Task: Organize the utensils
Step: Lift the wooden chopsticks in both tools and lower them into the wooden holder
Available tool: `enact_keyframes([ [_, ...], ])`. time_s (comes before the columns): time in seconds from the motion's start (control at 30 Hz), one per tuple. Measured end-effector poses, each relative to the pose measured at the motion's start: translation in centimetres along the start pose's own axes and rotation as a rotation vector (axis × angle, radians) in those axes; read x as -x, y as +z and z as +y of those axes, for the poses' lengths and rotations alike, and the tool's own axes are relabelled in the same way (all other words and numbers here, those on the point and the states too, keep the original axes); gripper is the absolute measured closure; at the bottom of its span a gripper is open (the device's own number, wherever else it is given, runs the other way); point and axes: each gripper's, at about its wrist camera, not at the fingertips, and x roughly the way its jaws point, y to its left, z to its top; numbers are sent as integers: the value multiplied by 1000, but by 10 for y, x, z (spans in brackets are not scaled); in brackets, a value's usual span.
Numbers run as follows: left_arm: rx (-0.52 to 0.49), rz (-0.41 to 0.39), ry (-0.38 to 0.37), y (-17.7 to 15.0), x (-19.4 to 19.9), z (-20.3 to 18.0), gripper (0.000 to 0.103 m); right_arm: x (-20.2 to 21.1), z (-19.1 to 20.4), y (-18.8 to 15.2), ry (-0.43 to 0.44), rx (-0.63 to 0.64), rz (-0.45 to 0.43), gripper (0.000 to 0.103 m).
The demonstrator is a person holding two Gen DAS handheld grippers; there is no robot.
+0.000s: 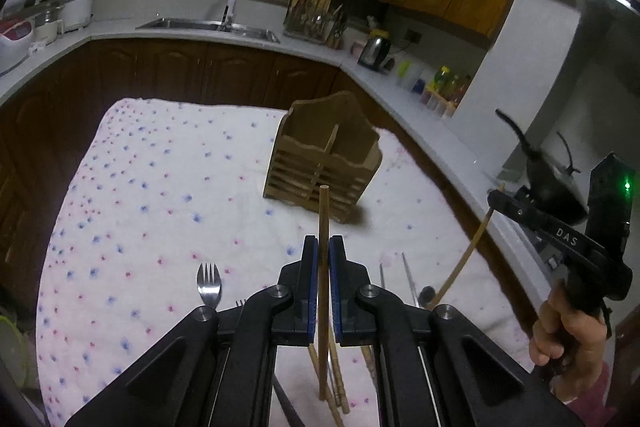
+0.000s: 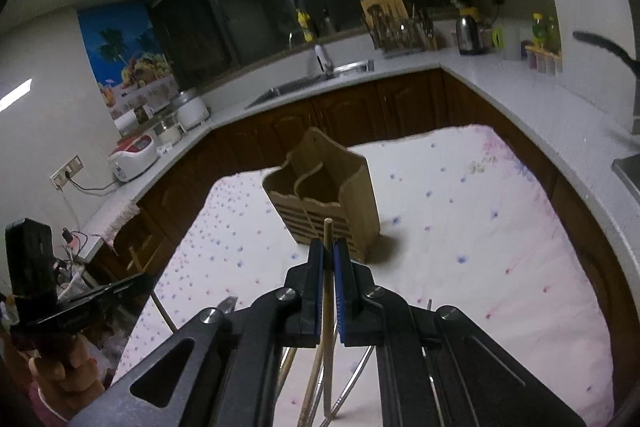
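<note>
A wooden utensil holder (image 1: 323, 163) with two compartments stands on the flowered cloth (image 1: 152, 187); it also shows in the right wrist view (image 2: 326, 199). My left gripper (image 1: 323, 247) is shut on a wooden chopstick (image 1: 323, 227) that points up toward the holder. My right gripper (image 2: 328, 251) is shut on another wooden chopstick (image 2: 328, 239); that gripper also shows at the right of the left wrist view (image 1: 496, 197), holding its chopstick (image 1: 460, 263) above the cloth. A metal fork (image 1: 209, 285), more wooden chopsticks (image 1: 340, 379) and metal chopsticks (image 1: 410, 283) lie on the cloth under the grippers.
A white counter (image 1: 420, 107) wraps around the table, with a sink (image 1: 208, 25), dish rack (image 1: 312, 15), kettle (image 1: 374, 51), spice bottles (image 1: 444, 87) and rice cookers (image 1: 76, 7). A black wok (image 1: 548, 179) sits at the right.
</note>
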Motion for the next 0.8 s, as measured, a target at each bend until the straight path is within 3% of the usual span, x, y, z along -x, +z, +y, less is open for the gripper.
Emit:
enact_keyframes([
  [0.33,2,-108,18,8,27,2,100,17,9,16,8,6,-87,98],
  [0.57,18,-179,25,30,23,6,100,13,6,33,28,-11,-143,98],
  [0.8,30,-288,30,63,7,11,100,5,10,72,33,6,-242,98],
])
